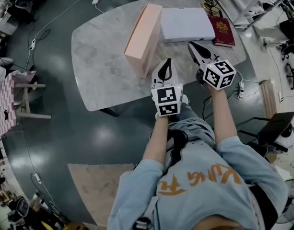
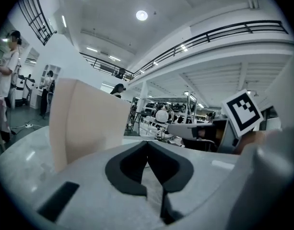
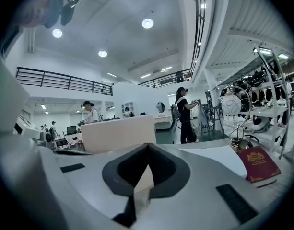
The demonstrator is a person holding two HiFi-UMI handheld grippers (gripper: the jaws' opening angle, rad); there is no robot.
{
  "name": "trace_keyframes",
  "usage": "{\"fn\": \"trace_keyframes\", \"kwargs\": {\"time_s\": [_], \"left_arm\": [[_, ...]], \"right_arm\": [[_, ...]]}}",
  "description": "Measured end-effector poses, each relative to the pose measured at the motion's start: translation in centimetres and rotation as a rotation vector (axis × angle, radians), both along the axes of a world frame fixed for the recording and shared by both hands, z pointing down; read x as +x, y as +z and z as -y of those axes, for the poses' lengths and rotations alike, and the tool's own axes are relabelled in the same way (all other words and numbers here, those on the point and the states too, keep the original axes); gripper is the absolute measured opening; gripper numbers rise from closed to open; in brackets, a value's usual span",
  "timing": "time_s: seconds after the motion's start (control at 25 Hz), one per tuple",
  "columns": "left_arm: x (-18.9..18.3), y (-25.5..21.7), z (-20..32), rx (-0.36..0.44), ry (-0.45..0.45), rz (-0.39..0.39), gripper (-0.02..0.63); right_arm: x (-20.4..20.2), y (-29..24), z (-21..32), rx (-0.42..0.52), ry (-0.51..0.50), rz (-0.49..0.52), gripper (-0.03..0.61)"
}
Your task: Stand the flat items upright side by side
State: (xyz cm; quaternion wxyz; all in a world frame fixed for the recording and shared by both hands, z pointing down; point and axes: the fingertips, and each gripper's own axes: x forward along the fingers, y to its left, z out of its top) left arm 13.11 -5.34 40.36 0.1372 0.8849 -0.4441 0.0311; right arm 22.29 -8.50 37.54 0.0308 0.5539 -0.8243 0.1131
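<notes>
While box (image 1: 143, 32) stands, hand-held grippers (image 1: 167, 63) (image 1: 192, 46) closed (both empty).

Orange lettering on light-blue shirt (image 1: 199, 178), unreadable, gold crest on red booklet (image 1: 222, 31), print illegible

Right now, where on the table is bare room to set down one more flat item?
The widest bare patch is the left half of the table, from the upright pink box to the left rim. A narrower strip lies between the white box and the near edge. The far right corner is crowded: white box, red booklet, coiled cable.
</notes>
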Motion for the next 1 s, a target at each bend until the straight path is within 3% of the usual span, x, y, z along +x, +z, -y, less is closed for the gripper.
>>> {"fn": "trace_keyframes", "kwargs": {"time_s": [0.2,0.4,0.6,1.0], "left_arm": [[3.9,0.6,1.3,-0.006,0.085,0.039,0.011],[8.5,-0.7,2.9,0.023,0.226,-0.042,0.011],[13.1,-0.4,6.1,0.058,0.296,0.039,0.011],[20.6,2.7,13.3,0.019,0.410,0.164,0.011]], "right_arm": [[4.7,0.9,0.0,-0.019,0.095,0.011,0.000],[9.2,2.4,0.6,-0.041,0.171,0.041,0.000],[13.5,4.5,2.2,-0.066,0.224,0.076,0.000],[19.7,9.4,5.1,-0.185,0.287,0.109,0.000]]}}
